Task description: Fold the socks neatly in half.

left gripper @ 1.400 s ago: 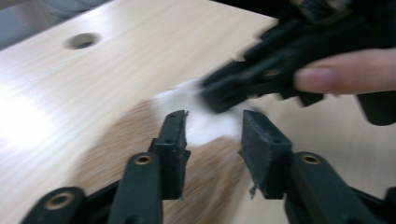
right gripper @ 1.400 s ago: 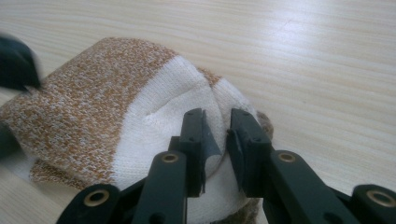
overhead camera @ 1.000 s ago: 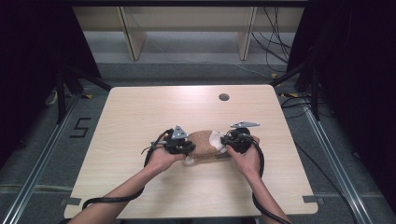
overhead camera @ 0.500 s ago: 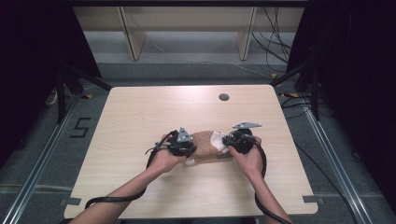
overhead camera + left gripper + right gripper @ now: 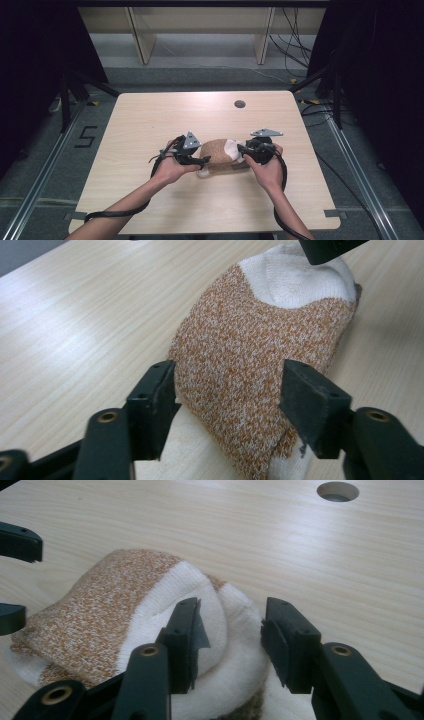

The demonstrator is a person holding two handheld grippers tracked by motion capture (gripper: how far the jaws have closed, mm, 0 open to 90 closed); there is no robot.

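A person at a pale wooden table (image 5: 150, 125) works a folded pair of orange-flecked socks (image 5: 220, 152) with a hand-held gripper in each hand. The bundle lies near the middle of the table, toward the person's edge, with the left gripper (image 5: 197, 161) at one end and the right gripper (image 5: 244, 150) at the other.

Both sets of jaws have just been opening. In the left gripper view, the left gripper (image 5: 227, 390) stands with its jaws apart on either side of the speckled fold of the socks (image 5: 255, 340), the pads no longer pinching the knit. In the right gripper view, the right gripper (image 5: 230, 630) likewise has its jaws spread, one finger (image 5: 187, 630) lying against the white cuff (image 5: 200, 600) and the other clear of it.

The folding appears largely done: the socks (image 5: 100, 605) sit doubled over in a compact mound (the white cuffs tucked at one end, a white toe peeking out below), and both grips seem released. What looks left is to draw the grippers away, and perhaps to tidy or set the bundle aside. A round cable hole (image 5: 240, 104) marks the table's far side.
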